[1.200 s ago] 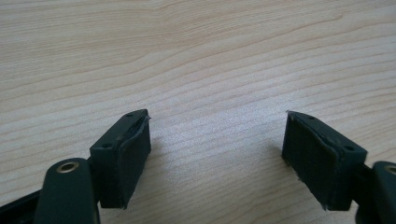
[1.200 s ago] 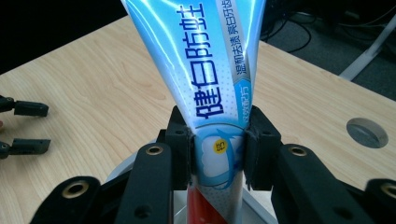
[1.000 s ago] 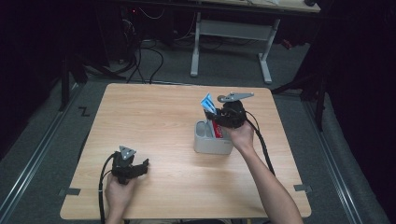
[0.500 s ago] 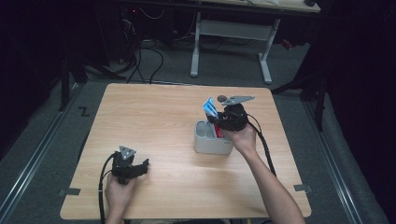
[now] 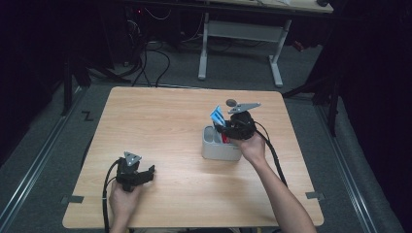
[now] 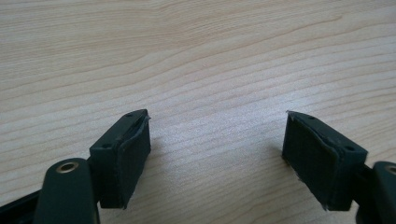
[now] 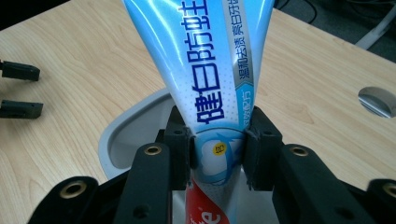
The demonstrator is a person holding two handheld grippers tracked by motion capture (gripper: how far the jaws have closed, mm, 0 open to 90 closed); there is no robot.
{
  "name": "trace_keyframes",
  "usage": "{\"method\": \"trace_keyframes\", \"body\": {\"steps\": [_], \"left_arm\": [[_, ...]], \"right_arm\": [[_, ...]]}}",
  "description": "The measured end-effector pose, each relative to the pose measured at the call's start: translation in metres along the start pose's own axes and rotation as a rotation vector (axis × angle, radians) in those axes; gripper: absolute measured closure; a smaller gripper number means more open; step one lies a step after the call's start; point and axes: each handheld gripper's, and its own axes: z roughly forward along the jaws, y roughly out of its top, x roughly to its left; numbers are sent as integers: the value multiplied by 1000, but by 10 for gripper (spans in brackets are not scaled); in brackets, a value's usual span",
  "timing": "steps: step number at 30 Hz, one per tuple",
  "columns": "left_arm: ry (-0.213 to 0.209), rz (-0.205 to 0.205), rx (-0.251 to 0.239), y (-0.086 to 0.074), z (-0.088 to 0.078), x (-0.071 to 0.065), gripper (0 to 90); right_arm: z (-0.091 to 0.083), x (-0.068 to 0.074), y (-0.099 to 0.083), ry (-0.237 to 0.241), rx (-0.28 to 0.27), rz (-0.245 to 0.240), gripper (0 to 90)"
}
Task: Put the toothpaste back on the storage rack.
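The right gripper (image 7: 217, 156) is clamped on a blue toothpaste tube (image 7: 210, 70) standing in the grey holder (image 5: 219, 148). The soft tube could slip or tip the holder over. The left gripper (image 6: 217, 154), jaws apart, rests on the table (image 5: 165, 126), well apart from the holder.

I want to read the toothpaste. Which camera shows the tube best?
The right gripper view: the blue toothpaste tube is close up, lettering clear, pinched by the right gripper over the grey holder. The high view shows it small. The left gripper view shows bare table.
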Motion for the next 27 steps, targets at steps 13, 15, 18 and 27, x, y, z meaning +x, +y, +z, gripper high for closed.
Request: {"method": "trace_keyframes", "body": {"steps": [13,15,18,27], "left_arm": [[2,1,0,0,0,0,239],[2,1,0,0,0,0,239],[1,-1,-1,0,0,0,239],[-1,-2,-1,0,0,1,239]], "right_arm": [[4,-2,-6,10,17,13,637],[4,-2,-6,14,9,28,614],[3,-3,-6,21,-4,34,573],[-2,3,-5,12,-7,28,475]]}}
